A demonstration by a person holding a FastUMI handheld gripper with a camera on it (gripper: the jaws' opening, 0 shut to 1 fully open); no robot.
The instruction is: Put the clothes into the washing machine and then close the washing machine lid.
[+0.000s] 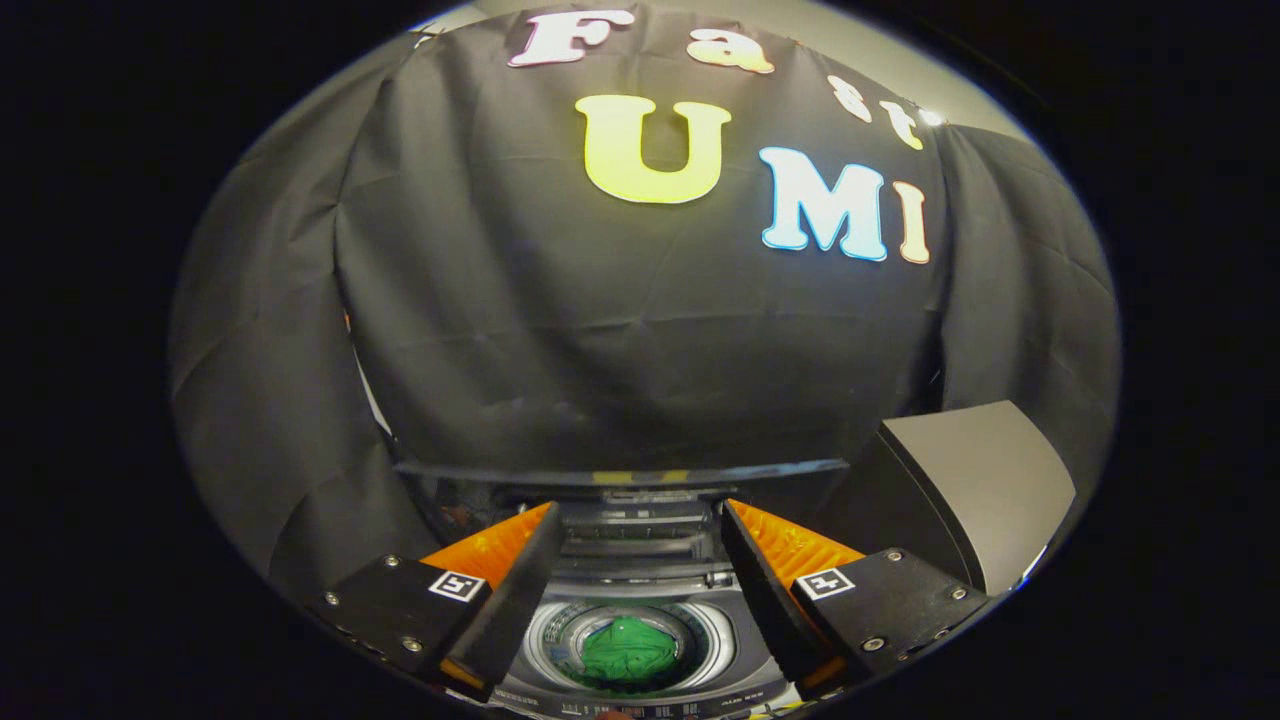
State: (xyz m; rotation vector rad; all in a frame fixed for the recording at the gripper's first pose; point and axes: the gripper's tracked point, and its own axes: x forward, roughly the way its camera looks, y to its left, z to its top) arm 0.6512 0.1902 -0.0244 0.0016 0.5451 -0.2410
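Note:
A green piece of clothing (625, 650) lies bunched in the round drum of the washing machine (640, 590), directly below and between my fingers. The machine's lid (620, 472) stands raised at the back, its edge a dark horizontal bar just beyond my fingertips. My gripper (638, 515) hangs open above the machine with nothing between its black and orange fingers (500, 590).
A grey box-like object (985, 490) stands to the right of the machine, beyond my right finger. The black cloth wall hangs close behind the raised lid.

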